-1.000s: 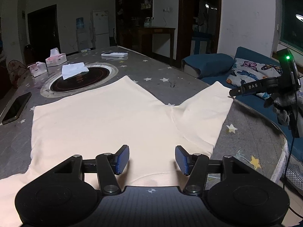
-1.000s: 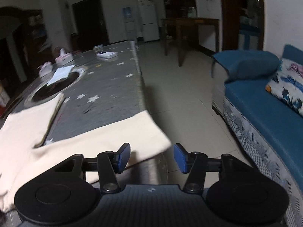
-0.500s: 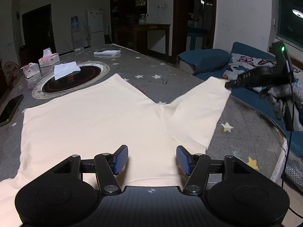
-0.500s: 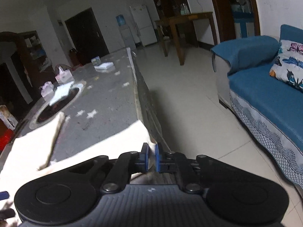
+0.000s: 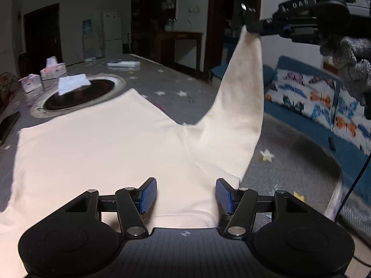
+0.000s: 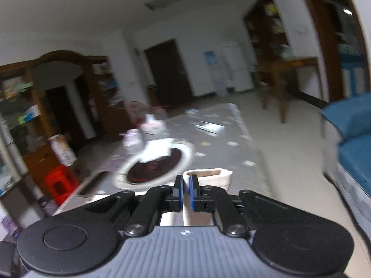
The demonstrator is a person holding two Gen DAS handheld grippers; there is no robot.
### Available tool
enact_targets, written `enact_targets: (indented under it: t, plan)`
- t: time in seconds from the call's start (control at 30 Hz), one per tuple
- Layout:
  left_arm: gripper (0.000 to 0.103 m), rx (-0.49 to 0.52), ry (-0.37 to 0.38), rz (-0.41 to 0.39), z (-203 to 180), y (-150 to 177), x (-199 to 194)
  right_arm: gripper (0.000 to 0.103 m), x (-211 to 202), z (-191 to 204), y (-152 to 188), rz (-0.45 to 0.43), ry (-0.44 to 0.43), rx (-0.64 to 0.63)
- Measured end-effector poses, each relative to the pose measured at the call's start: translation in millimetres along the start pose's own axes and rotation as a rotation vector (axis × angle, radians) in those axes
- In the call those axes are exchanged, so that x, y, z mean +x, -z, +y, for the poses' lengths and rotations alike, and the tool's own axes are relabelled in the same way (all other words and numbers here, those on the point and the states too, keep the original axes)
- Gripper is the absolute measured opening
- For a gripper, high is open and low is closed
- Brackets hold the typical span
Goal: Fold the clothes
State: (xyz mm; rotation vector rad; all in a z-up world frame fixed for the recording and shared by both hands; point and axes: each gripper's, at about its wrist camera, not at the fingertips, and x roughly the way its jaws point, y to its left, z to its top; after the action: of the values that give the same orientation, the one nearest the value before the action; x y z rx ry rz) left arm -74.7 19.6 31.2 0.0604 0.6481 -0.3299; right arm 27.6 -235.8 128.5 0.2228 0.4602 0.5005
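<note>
Grey star-printed tabletop (image 5: 289, 157), long, running away toward the far wall. Blue sofa (image 5: 347, 148) beside it on the right, butterfly cushion (image 5: 308, 95) on the seat.

Cream garment (image 5: 97, 148) spread flat over the near tabletop, body lying smooth; one sleeve (image 5: 238, 97) lifted clear of the surface, rising steeply to the upper right, cuff pinched at the top.

Round dark inset plate (image 5: 76, 97) in the tabletop beyond the garment, white folded cloth (image 5: 71, 83) lying on it. Two pink tissue boxes (image 5: 53, 70) to its left. Dark phone (image 5: 9, 125) at the left edge, partly cut off.

Left tongs (image 5: 185, 195) released, blue pads apart, low above the garment's near edge, nothing between them.

Right tongs (image 6: 185, 191) clenched on the sleeve cuff, cream fabric squeezed between the pads and bulging out to the right of them. Grey-gloved hand (image 5: 350, 67) behind those tongs in the left view. Right view blurred.
</note>
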Motion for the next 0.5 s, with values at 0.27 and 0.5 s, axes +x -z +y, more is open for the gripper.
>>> enact_targets:
  t: [0.27, 0.5]
  plan:
    - [0.068, -0.121, -0.130, -0.105, 54.6, 13.4, -59.3, 0.005, 50.8, 100.5, 9.5, 0.082, -0.199, -0.115]
    - [0.069, -0.231, -0.247, -0.101, 95.5, 40.2, -89.8, 0.005, 103.2, 164.0, 63.0, 0.263, -0.296, -0.197]
